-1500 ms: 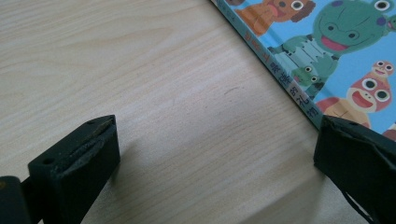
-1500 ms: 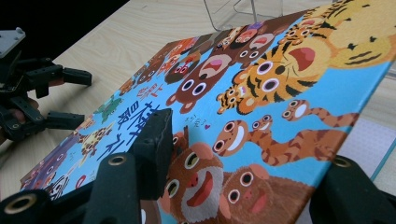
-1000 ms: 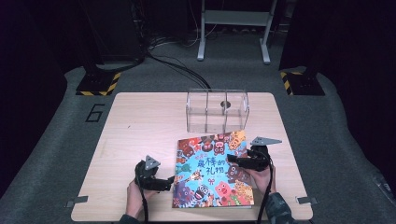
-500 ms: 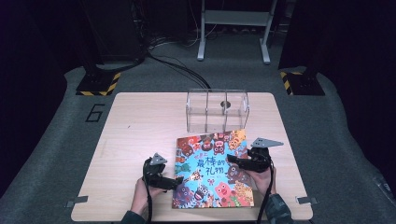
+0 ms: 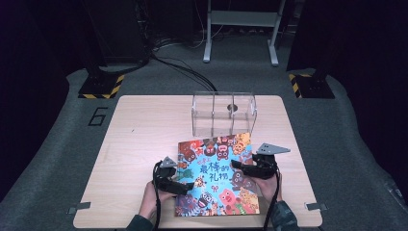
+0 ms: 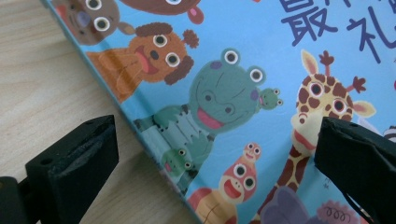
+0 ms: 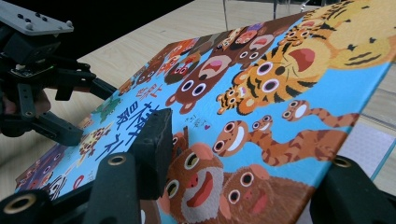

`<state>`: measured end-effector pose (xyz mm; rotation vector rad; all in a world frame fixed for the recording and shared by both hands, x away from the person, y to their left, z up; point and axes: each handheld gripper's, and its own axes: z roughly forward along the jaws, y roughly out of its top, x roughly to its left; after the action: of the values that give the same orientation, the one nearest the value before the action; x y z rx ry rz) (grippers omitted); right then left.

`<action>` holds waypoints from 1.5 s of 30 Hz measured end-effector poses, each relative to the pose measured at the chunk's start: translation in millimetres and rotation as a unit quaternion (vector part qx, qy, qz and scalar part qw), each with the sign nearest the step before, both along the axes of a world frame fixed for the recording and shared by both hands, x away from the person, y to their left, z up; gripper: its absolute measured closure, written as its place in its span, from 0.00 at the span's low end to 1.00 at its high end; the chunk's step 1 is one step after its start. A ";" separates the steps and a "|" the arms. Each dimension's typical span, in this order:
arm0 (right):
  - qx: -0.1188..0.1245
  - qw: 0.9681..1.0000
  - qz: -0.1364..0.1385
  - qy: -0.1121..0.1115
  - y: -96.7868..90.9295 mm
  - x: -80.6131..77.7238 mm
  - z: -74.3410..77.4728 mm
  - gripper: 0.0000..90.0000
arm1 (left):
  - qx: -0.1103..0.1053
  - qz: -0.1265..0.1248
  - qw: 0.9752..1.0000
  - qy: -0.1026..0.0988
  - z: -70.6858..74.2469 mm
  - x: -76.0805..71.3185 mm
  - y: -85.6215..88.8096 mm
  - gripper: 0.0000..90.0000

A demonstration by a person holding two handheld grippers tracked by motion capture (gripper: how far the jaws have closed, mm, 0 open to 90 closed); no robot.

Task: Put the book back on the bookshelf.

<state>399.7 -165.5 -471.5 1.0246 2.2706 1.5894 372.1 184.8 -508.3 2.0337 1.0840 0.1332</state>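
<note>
A picture book point(image 5: 216, 173) with a blue cover full of cartoon animals lies on the front half of the wooden table point(image 5: 134, 139). My right gripper point(image 5: 236, 166) is shut on the book's right edge. In the right gripper view point(image 7: 247, 177) one jaw lies on the cover and the other sits under it, and that edge looks slightly raised. My left gripper point(image 5: 185, 186) is at the book's left edge and stands open. In the left gripper view point(image 6: 210, 158) one jaw is over bare wood and the other over the cover, with the spine edge point(image 6: 154, 140) between them.
A clear plastic box point(image 5: 223, 113) with dividers stands just behind the book. In the right gripper view the left gripper point(image 7: 46, 93) shows at the far side of the cover. Bare wood lies to the left point(image 5: 130, 159). Dark floor and cables surround the table.
My left gripper has slid right, from the bare wood up to the book's left edge. The right gripper and the book have stayed put.
</note>
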 end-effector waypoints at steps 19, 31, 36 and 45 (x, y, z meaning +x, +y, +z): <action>0.005 1.000 0.009 -0.011 4.4 0.6 0.5 0.50 | -0.026 -0.010 0.999 0.036 -0.1 8.2 4.1 0.01; 0.011 0.994 -0.014 0.107 1.7 13.9 -7.3 0.49 | -0.021 -0.004 1.000 0.007 3.0 2.9 9.5 0.14; 0.007 0.990 -0.023 0.140 1.6 18.0 -10.0 0.48 | -0.007 -0.002 1.000 -0.005 7.2 0.4 9.2 0.19; -0.005 0.989 -0.030 0.142 4.0 16.8 -2.8 0.47 | 0.014 -0.012 1.000 -0.025 15.5 -3.9 9.9 0.20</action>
<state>416.5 -161.6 -474.4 1.3819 2.3943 1.4882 368.2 194.8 -492.8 2.0568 1.0305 0.1871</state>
